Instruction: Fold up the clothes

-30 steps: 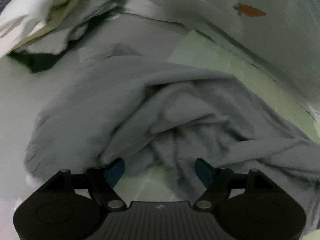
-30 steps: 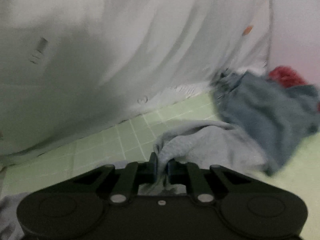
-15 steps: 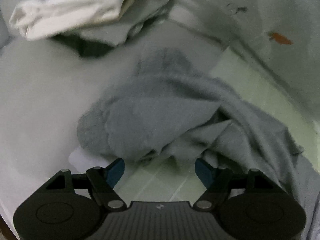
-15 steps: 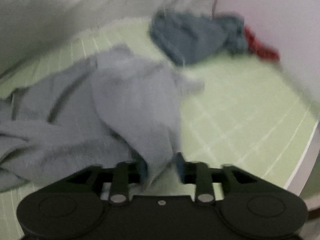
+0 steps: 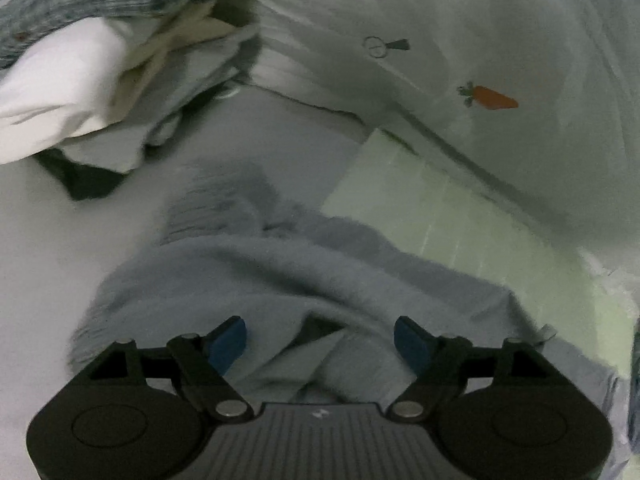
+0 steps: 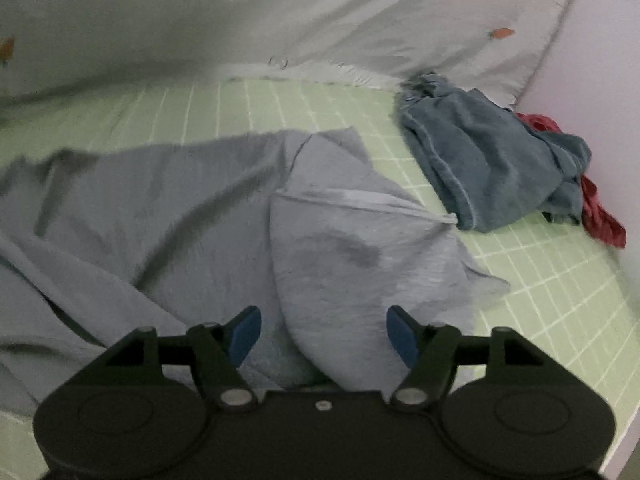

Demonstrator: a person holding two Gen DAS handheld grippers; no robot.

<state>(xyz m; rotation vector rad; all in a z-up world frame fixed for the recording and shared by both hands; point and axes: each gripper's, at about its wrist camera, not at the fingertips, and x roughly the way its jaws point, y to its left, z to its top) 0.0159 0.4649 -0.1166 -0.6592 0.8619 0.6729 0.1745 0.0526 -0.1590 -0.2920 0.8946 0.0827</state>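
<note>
Left gripper point(image 5: 320, 338) jaws opening, nothing pinched; the grey garment point(image 5: 304, 276) lies bunched right under and ahead of it, spilling off the green sheet point(image 5: 452, 220) onto the pale cover at left. Its long axis seems to run left-right across the bed, toward the right hand. Right gripper point(image 6: 324, 334) jaws also opening, pads clear of the cloth; a folded-over flap point(image 6: 352, 248) of the same garment sits between and just ahead of them. Blue clothing point(image 6: 492, 164) heaped well apart at far right. Both grippers sit over opposite ends, so each looks placed to take its own end.
</note>
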